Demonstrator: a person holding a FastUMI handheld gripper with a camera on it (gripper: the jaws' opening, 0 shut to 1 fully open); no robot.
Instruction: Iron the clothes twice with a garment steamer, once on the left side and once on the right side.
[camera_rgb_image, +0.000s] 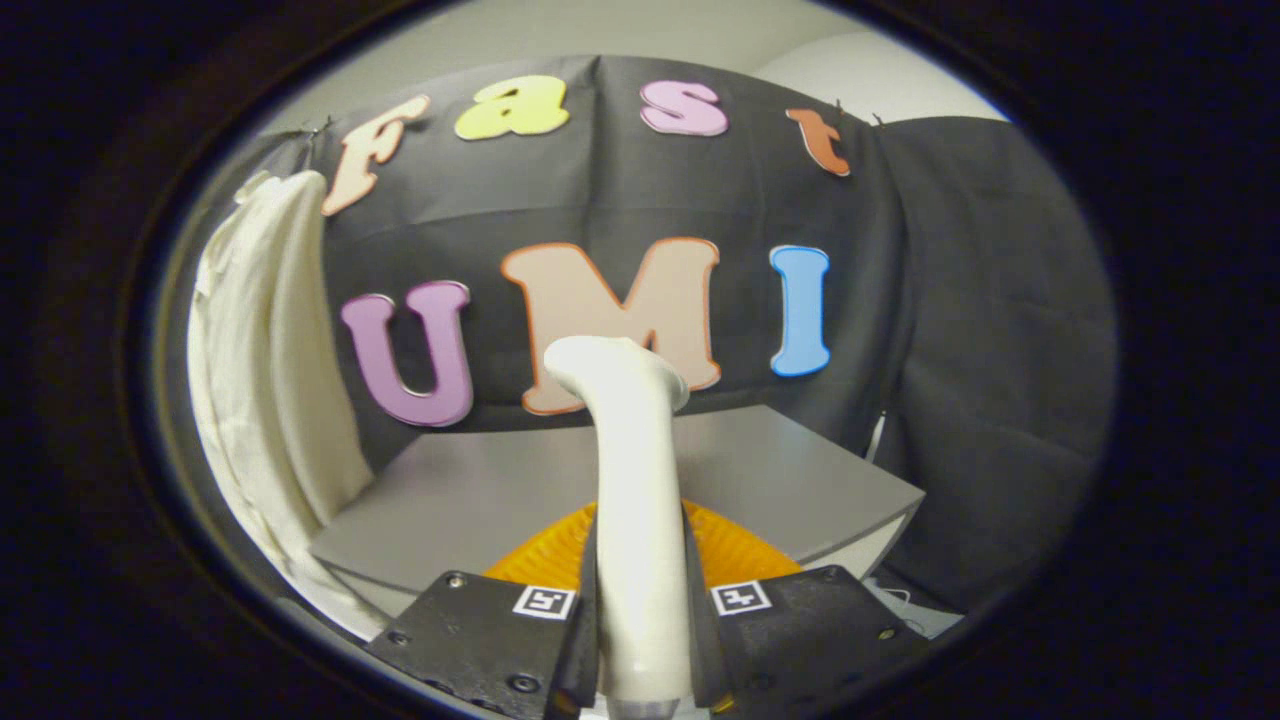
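My gripper (640, 630) is shut on the handle of a white garment steamer (632, 470), which stands up between the fingers with its bent head pointing away and slightly left. A cream white garment (265, 370) hangs to the left, well off to the side of the steamer head and apart from it. An orange ribbed piece (735, 550) shows behind the steamer's handle, just above the fingers; what it belongs to I cannot tell.
A grey table (790, 470) lies ahead beneath the steamer, its right corner near the dark cloth wall (1000, 350). The same dark cloth hangs behind the table and beside the garment.
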